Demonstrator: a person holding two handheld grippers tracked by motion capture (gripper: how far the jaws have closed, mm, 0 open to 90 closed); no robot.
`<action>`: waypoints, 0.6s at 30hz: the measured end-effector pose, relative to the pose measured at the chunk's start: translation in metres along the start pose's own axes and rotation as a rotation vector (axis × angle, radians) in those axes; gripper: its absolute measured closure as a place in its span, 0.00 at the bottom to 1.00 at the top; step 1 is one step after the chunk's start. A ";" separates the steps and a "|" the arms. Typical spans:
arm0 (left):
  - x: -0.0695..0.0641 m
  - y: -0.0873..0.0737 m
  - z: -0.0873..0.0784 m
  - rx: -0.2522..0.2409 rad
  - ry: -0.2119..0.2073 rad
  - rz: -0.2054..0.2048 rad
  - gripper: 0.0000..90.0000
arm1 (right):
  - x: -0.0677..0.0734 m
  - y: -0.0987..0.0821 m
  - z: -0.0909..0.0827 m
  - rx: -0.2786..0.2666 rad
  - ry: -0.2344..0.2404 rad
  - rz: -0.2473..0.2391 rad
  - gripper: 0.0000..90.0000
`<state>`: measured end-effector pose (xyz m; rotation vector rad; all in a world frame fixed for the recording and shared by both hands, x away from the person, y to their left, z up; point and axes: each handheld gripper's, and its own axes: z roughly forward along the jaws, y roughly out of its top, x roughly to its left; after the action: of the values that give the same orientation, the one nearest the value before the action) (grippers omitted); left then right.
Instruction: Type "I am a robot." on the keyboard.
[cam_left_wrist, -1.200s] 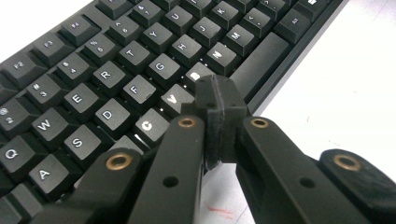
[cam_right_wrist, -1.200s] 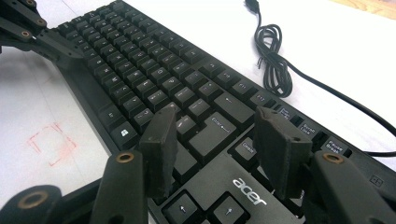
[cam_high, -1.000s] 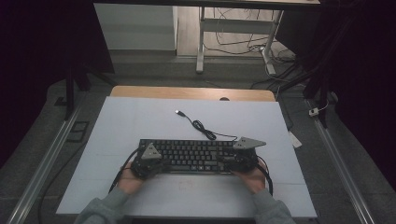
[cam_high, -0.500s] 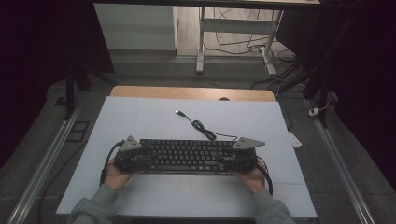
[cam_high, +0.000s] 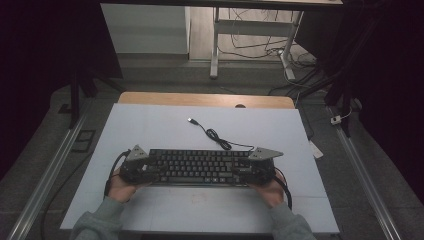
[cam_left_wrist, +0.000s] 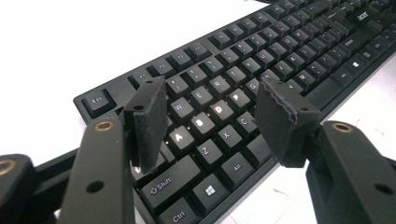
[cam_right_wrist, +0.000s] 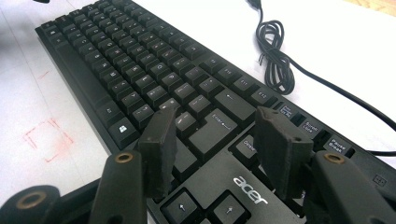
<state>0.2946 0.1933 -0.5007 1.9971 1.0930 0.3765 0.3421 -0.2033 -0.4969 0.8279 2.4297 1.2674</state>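
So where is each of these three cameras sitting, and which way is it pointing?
High view: above the person's side, looking forward and down on the table; forearms, hands, the left tool and the right tool show.
Left gripper view: rides the left tool, looking along its open jaws over the keyboard's letter keys.
Right gripper view: rides the right tool, over the Enter end.
Shared: the keyboard and its cable.

A white surface (cam_high: 150, 125) with a wooden far edge (cam_high: 205, 99) is ringed by grey floor (cam_high: 45, 150) and metal rails (cam_high: 367, 182). Beyond it, white desk legs (cam_high: 215, 45) and loose cables (cam_high: 260, 42) are seen, flanked by darkness.
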 end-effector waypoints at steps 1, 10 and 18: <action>0.000 0.000 0.000 0.001 0.002 0.000 0.48 | 0.000 0.000 0.000 0.000 0.000 0.000 0.55; 0.004 -0.001 0.001 0.003 0.024 -0.012 0.48 | -0.001 0.000 0.000 0.002 -0.006 -0.001 0.55; 0.014 -0.004 0.001 0.009 0.059 -0.039 0.48 | -0.001 -0.001 0.001 0.012 -0.008 -0.002 0.55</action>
<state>0.3007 0.2054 -0.5061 1.9805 1.1703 0.4136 0.3429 -0.2036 -0.4979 0.8315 2.4333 1.2477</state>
